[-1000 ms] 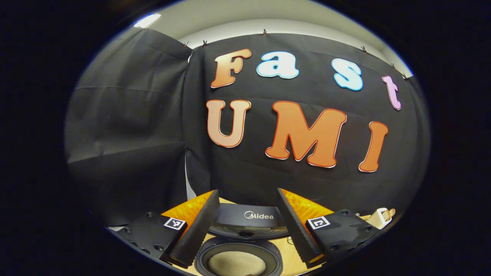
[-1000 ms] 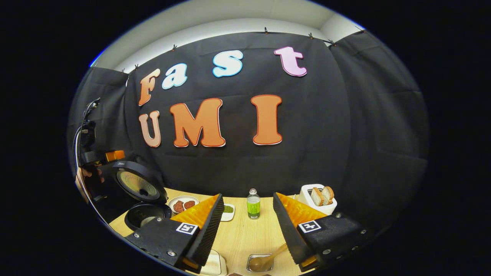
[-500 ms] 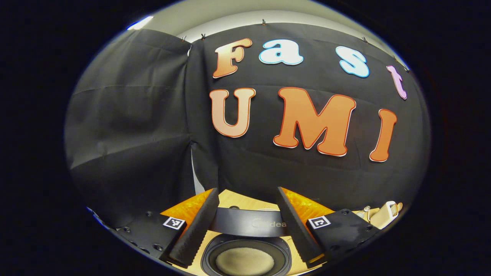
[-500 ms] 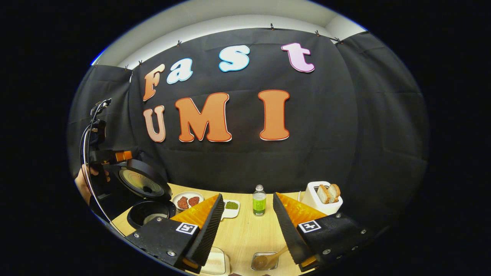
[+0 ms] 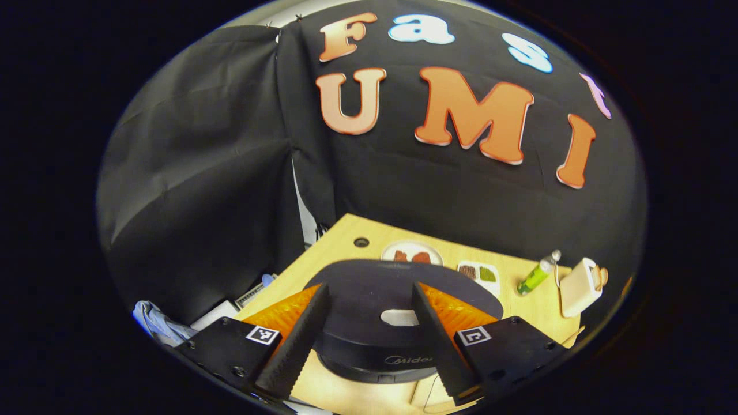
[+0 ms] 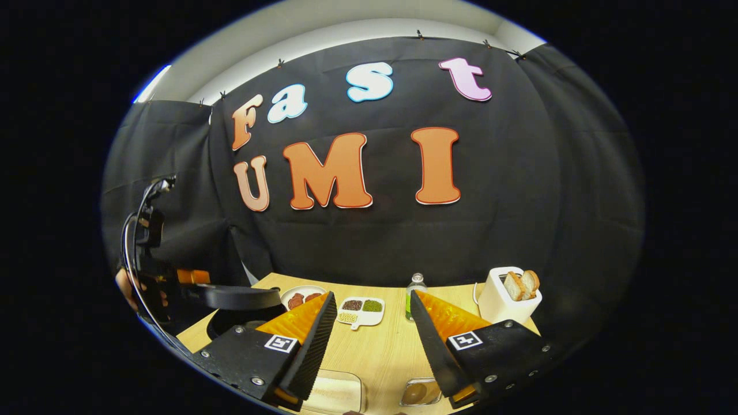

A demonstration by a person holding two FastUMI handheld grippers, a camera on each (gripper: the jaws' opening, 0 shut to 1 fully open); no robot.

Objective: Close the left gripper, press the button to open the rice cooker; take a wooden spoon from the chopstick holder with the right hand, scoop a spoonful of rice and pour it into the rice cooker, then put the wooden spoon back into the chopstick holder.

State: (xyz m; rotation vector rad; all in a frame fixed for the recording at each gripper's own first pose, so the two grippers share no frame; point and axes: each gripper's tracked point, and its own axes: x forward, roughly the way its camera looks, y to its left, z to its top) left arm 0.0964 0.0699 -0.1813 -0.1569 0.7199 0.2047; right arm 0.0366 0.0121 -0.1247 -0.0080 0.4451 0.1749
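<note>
The black rice cooker [image 5: 369,282] lies right under my left gripper [image 5: 369,340], whose open fingers stand over its lowered lid. In the right gripper view the lid [image 6: 236,297] hangs almost level over the pot [image 6: 225,317], with the left gripper [image 6: 187,276] and the hand holding it on top at the far left. My right gripper [image 6: 369,346] is open above the table with nothing between its fingers. Below it the wooden spoon's bowl [image 6: 415,393] rests in the small metal holder [image 6: 403,397], beside a clear box of rice [image 6: 337,395].
On the wooden table [image 6: 380,351] stand a white toaster with bread [image 6: 510,297], a green bottle [image 6: 415,283], a divided dish of beans [image 6: 360,308] and a plate of meat [image 6: 300,298]. The table's left edge [image 5: 288,271] drops off near the cooker.
The cooker's lid has swung from upright down to nearly level, with the left gripper following it down. The right gripper view has shifted slightly, and the spoon's handle is hidden now.
</note>
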